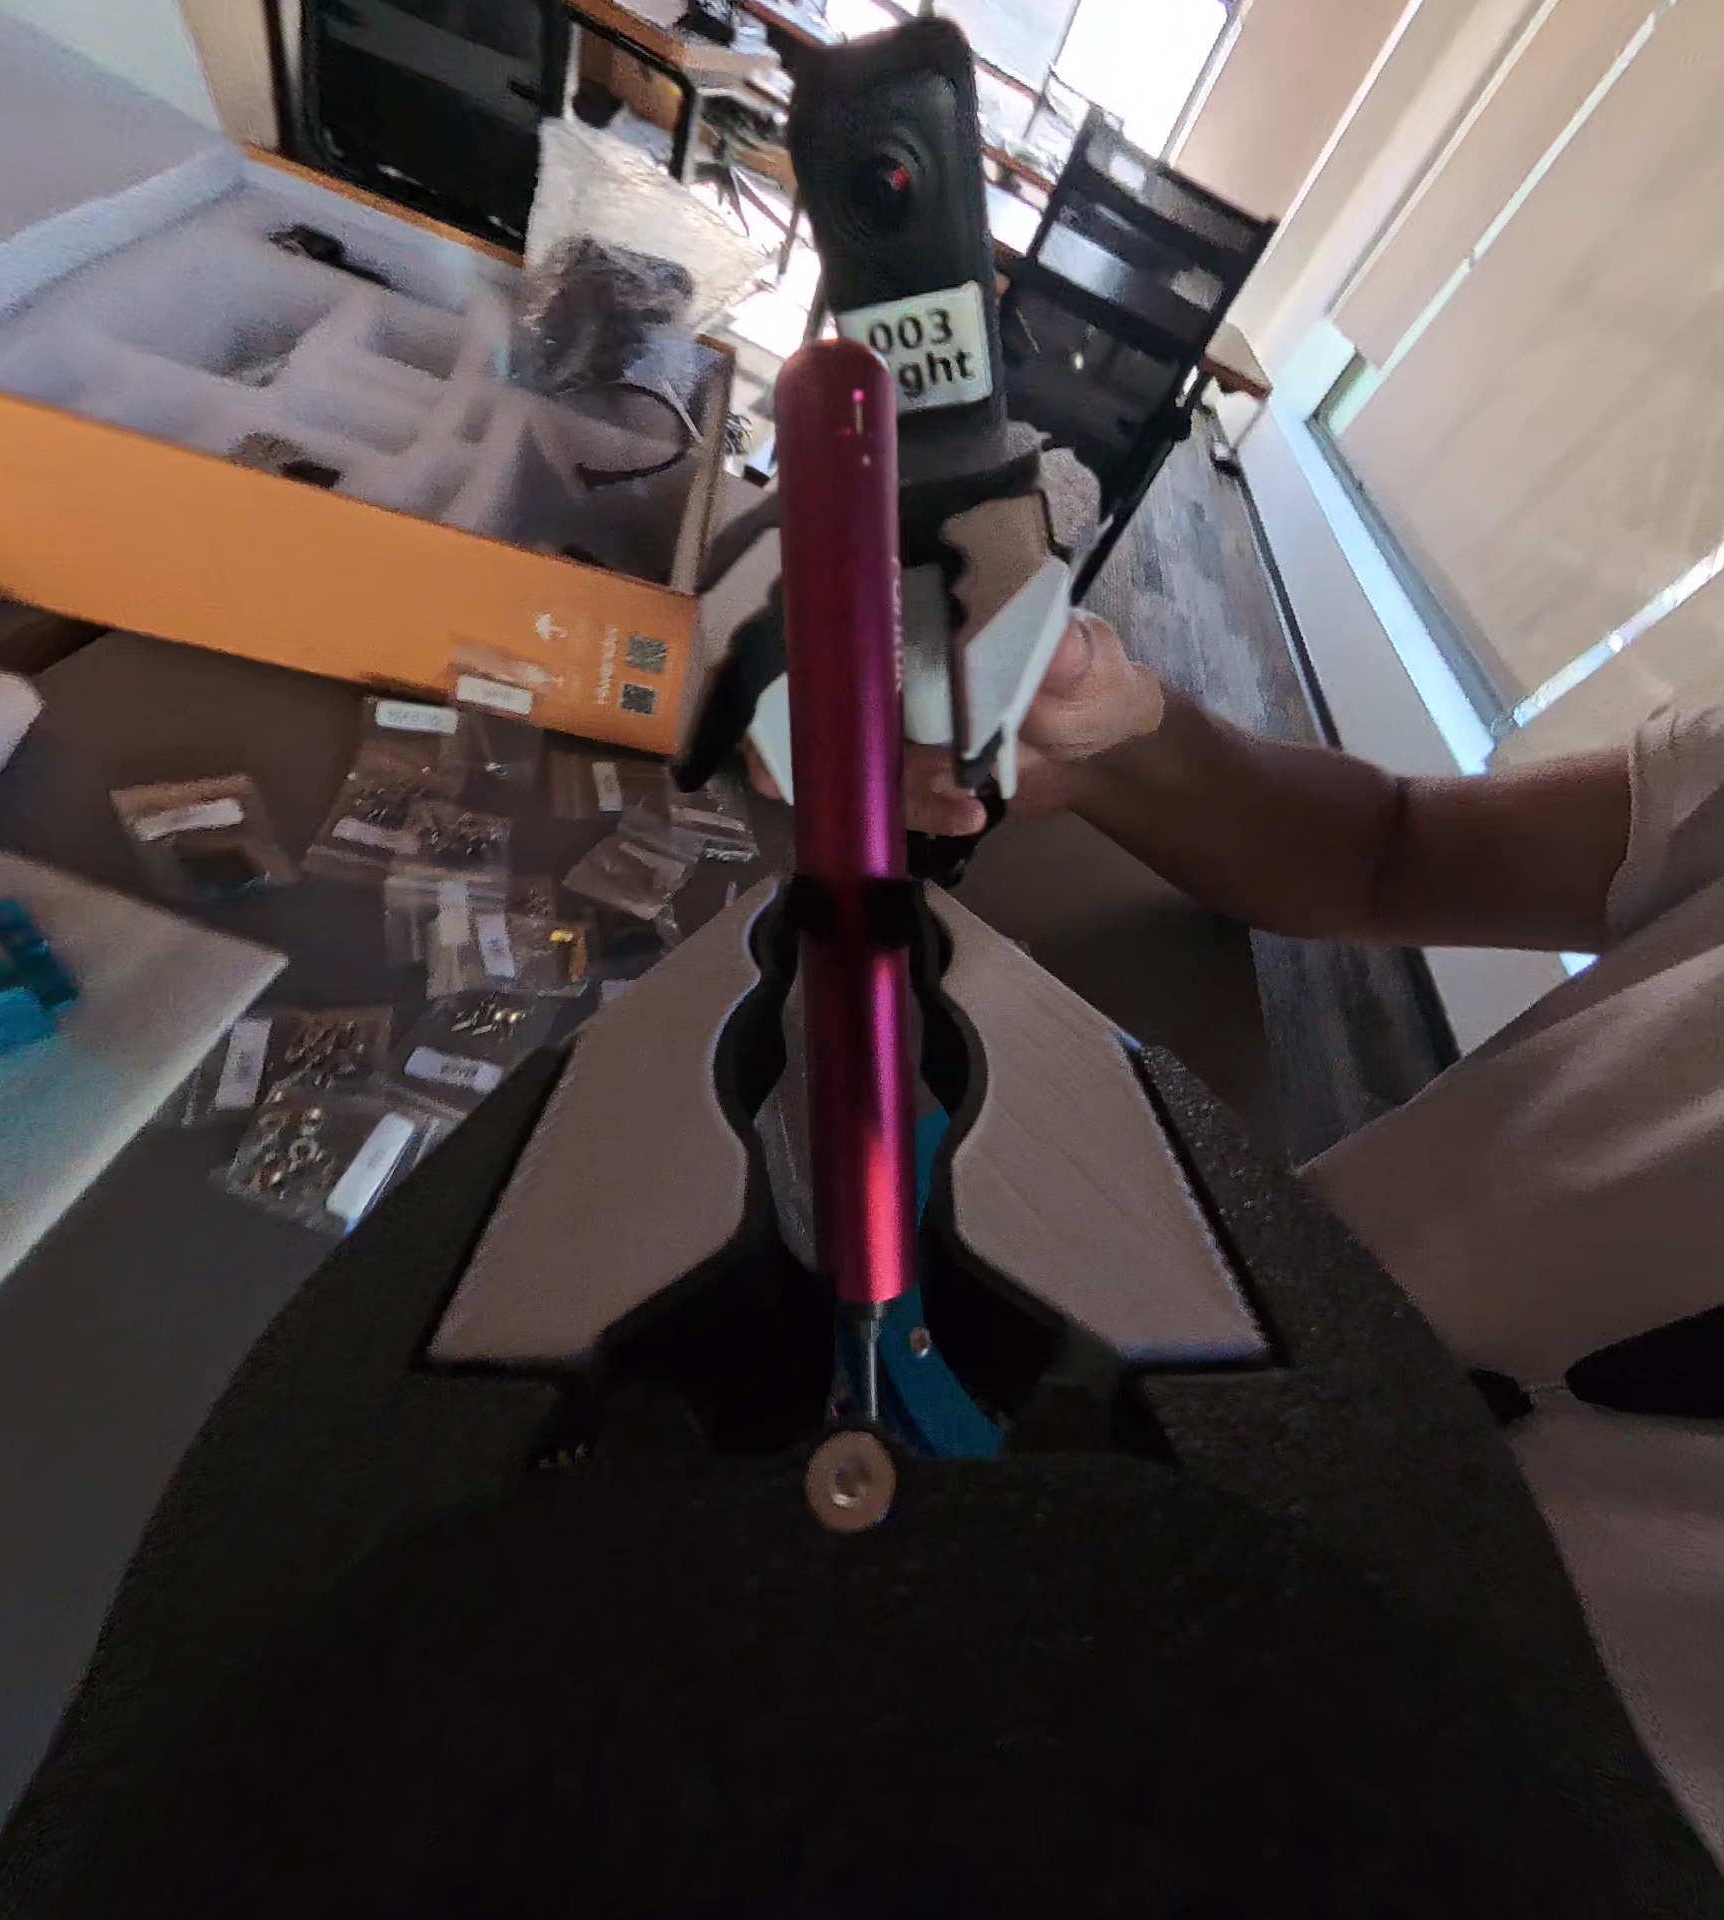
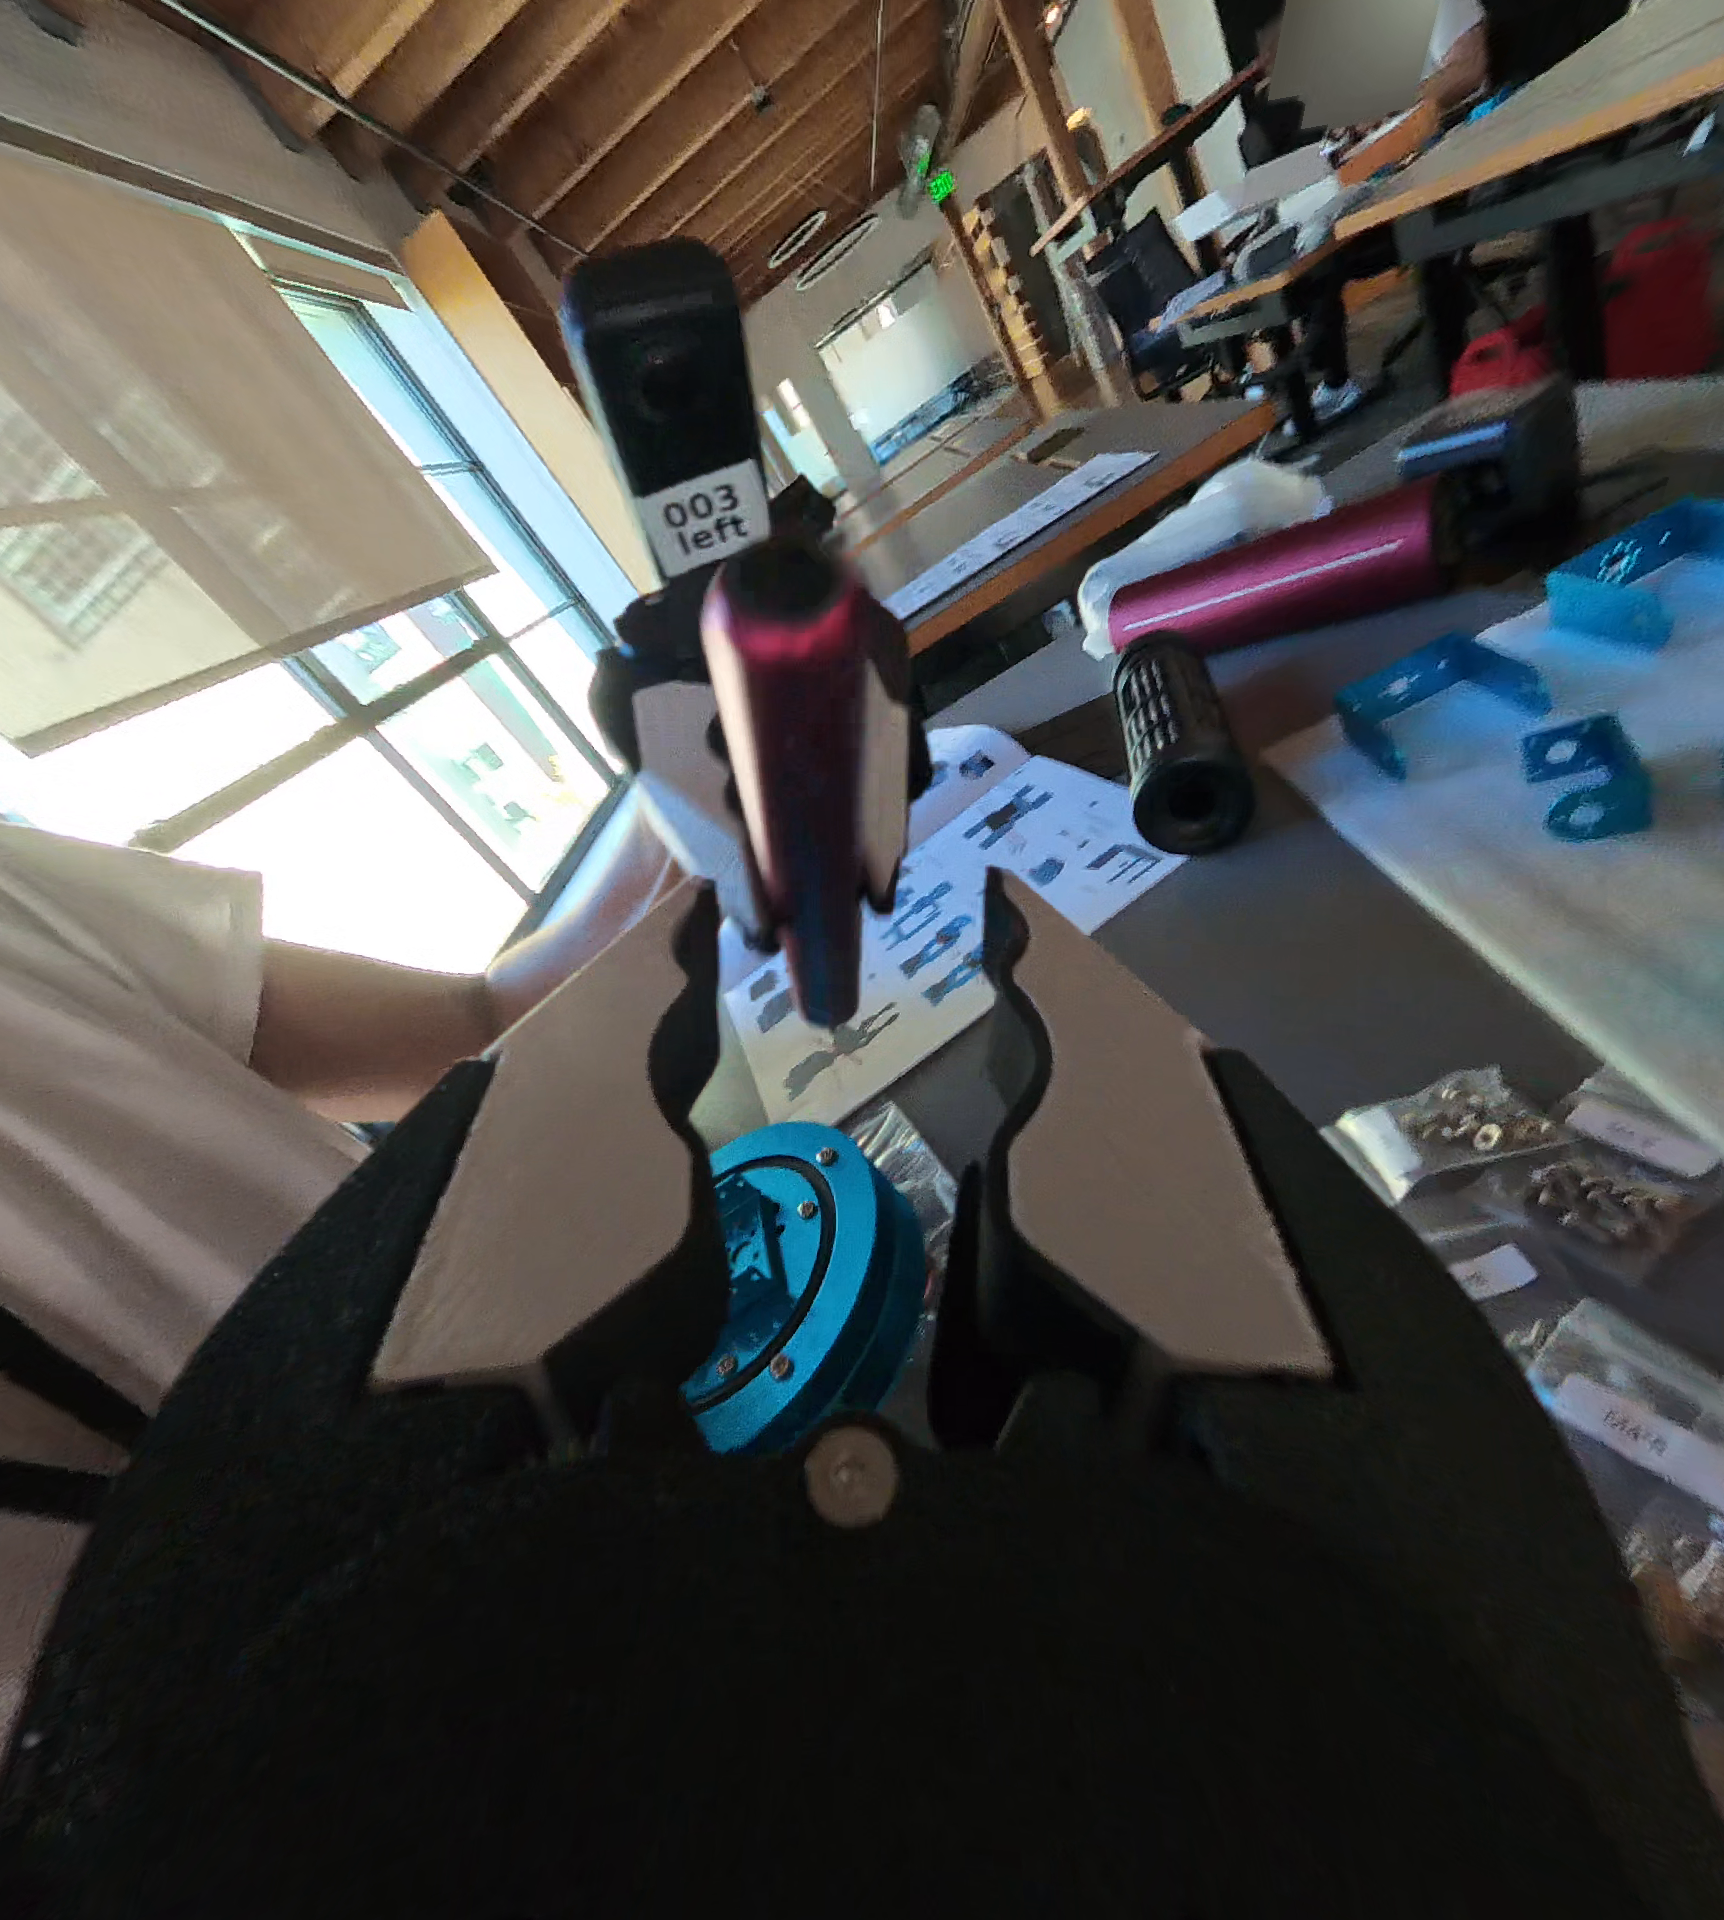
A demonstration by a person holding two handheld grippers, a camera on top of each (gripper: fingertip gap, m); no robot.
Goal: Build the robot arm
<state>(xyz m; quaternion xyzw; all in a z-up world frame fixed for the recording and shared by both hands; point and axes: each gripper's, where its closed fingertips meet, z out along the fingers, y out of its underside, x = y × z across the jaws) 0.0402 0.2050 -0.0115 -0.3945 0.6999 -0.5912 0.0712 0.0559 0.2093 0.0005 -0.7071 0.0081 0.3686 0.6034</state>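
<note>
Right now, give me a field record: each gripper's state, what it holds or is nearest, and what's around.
left gripper: shut on magenta screwdriver, bit end pointing back toward the camera
right gripper: open, holds nothing
below right gripper: blue round assembly
table: hardware bags, orange box, blue brackets, black mesh cylinder, printed sheet

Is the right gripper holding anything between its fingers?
No. The right gripper is open over the blue disc; the magenta screwdriver is clamped in the left gripper.
</note>
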